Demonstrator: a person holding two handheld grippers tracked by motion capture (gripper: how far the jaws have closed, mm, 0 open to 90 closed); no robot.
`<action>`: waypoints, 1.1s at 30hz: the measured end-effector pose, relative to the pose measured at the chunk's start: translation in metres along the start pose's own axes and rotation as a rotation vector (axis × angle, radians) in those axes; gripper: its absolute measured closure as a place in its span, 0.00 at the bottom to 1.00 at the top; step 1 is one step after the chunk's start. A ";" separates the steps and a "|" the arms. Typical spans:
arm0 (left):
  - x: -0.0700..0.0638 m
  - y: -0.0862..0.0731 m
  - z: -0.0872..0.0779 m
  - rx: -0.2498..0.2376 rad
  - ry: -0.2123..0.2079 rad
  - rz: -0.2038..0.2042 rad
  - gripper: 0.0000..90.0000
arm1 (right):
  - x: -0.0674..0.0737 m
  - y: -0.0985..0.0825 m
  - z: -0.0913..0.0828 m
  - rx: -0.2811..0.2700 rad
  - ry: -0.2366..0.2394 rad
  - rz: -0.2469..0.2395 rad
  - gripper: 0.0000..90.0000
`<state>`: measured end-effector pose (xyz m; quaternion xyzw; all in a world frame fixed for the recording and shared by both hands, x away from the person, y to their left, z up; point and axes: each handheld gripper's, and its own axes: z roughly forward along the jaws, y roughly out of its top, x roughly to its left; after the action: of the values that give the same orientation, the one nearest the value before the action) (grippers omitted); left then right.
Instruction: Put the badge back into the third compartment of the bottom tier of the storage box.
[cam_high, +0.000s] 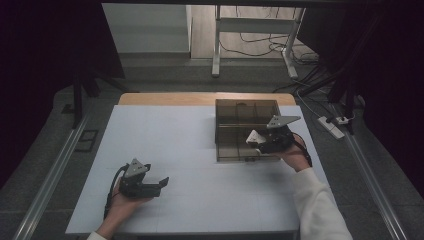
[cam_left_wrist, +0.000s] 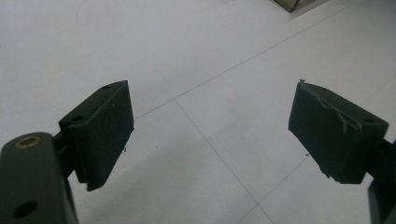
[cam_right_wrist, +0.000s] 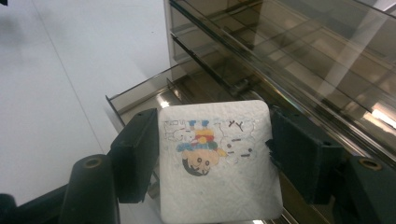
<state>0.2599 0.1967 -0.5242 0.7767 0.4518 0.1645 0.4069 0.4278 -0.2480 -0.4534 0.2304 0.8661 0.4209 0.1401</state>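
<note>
My right gripper (cam_right_wrist: 212, 154) grasps the white tissue pack (cam_right_wrist: 218, 161) by its soft sides over the smoky organizer box (cam_high: 247, 131) near the table's far right edge, so it could catch a divider and slip.

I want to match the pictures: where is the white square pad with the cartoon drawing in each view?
High view: the white pad is right of centre, in the right gripper, over the brown box.
Left gripper view: not in this picture.
Right gripper view: bottom centre, clamped between the jaws.
Shared landmark: the brown box, whose corner also shows top right in the left gripper view.
</note>
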 end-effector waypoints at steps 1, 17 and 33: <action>0.000 0.000 0.000 0.000 0.000 0.001 0.16 | -0.001 -0.001 -0.001 -0.002 -0.005 0.003 0.37; -0.001 0.000 0.000 0.001 0.000 0.003 0.16 | -0.022 -0.022 -0.014 0.022 -0.050 0.052 0.37; -0.001 0.000 0.000 0.002 0.001 0.004 0.16 | -0.034 -0.037 -0.020 0.036 -0.057 0.064 0.37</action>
<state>0.2597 0.1962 -0.5243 0.7779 0.4507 0.1650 0.4056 0.4376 -0.2984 -0.4691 0.2723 0.8614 0.4027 0.1472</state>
